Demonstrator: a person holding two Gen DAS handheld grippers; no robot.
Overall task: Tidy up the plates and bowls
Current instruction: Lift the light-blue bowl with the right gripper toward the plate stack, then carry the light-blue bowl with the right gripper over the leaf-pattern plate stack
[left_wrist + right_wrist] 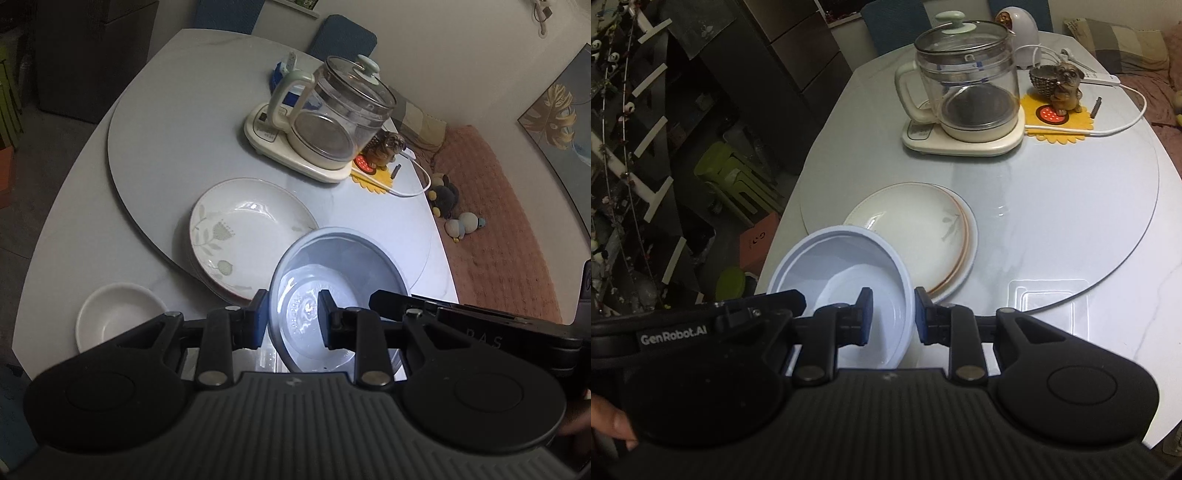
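Pale blue plastic, the bowl [340,291] hangs tilted between the two tools, just off the near edge of the plates [247,229]: the left tool [293,317] pinches its left rim, one pad inside and one outside, and the right tool [893,317] pinches the opposite rim the same way, both narrow. Only the left view shows a small white bowl [118,314] on the table [155,155] near its left edge, plus soft toys [448,206] on a pink bedspread [495,229] beyond the table's right side. Only the right view shows a clear lid [1049,306] lying flat near the front edge, green stools [735,173] on the floor to the left, and a thumb [613,421] on the tool's handle. Both show the glass kettle [964,88] on its cream base, a dog figurine [1067,88] on a yellow mat and a white cable. A round turntable [1071,206] covers most of the pale marble top; its right half lies bare, with open room between plates and kettle.
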